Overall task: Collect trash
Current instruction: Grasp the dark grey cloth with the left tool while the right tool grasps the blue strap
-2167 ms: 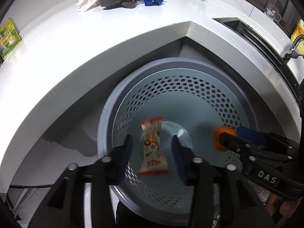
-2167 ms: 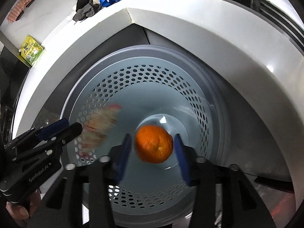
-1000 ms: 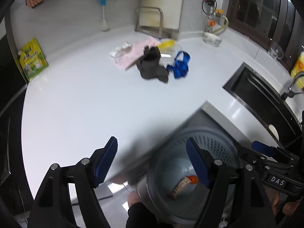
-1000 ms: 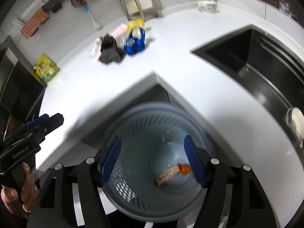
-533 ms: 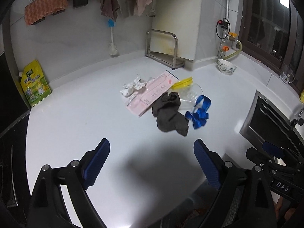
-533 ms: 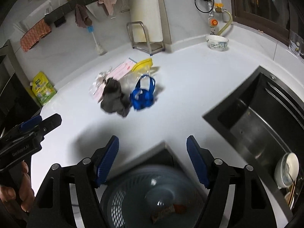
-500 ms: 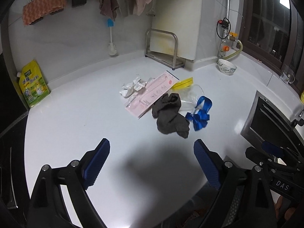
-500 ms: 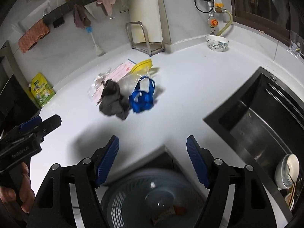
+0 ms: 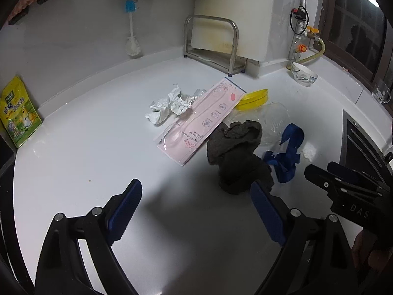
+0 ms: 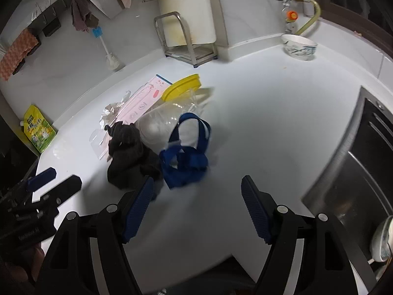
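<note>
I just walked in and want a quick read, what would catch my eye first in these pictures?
A heap of litter in the middle of the white counter: a dark grey cloth beside a blue strap, with a pink package and crumpled white paper behind. Both the left gripper and the right gripper hang open and empty in front of it.
</note>
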{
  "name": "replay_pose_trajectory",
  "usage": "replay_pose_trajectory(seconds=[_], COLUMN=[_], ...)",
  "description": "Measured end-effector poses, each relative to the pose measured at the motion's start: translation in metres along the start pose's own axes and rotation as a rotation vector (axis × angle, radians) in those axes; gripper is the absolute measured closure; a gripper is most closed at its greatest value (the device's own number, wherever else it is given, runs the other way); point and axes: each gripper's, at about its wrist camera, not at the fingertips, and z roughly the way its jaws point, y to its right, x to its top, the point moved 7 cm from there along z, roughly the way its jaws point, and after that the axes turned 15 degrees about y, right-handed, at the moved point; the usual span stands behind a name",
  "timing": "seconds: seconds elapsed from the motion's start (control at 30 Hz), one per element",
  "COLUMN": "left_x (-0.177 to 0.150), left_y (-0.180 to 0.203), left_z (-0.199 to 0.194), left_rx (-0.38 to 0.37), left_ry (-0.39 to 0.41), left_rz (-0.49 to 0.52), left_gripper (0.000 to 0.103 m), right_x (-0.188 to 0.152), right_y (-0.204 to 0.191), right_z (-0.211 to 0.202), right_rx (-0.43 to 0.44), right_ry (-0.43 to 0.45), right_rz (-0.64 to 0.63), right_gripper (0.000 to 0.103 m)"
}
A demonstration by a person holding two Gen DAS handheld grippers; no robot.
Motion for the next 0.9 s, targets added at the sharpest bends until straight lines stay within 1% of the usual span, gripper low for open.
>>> replay_pose_trajectory(seconds=[0.3, 0.5, 0.6, 0.77, 0.83, 0.9], left_x=[0.000, -0.002, -0.003, -0.005, -0.006, -0.006], left_y=[-0.010, -0.010, -0.007, -0.004, -0.002, 0.001], left_z=[0.021, 0.029, 0.032, 0.035, 0.036, 0.037], left_rx=[-0.013, -0.027, -0.032, -0.039, -0.043, -0.048], left_ry=[-0.026, -0.039, -0.046, -0.052, -0.055, -0.057], left_rz=[0.004, -0.001, -0.002, -0.006, -0.010, -0.011], left_gripper=[0.015, 0.015, 0.015, 0.015, 0.015, 0.015], right_x=[0.002, 0.000, 0.001, 0.001, 0.001, -0.001], right_y=[-0.006, -0.006, -0.004, -0.002, -0.004, -0.005], right_z=[0.038, 0.052, 0.056, 0.059, 0.058, 0.057], right_rx=[-0.013, -0.026, -0.053, -0.062, -0.048, -0.034], right_ry=[-0.034, -0.047, -0.037, -0.030, -0.028, -0.041], right_rz=[-0.013, -0.028, -0.042, -0.044, -0.048, -0.054], right_gripper=[0.032, 0.032, 0.032, 0.033, 0.038, 0.051])
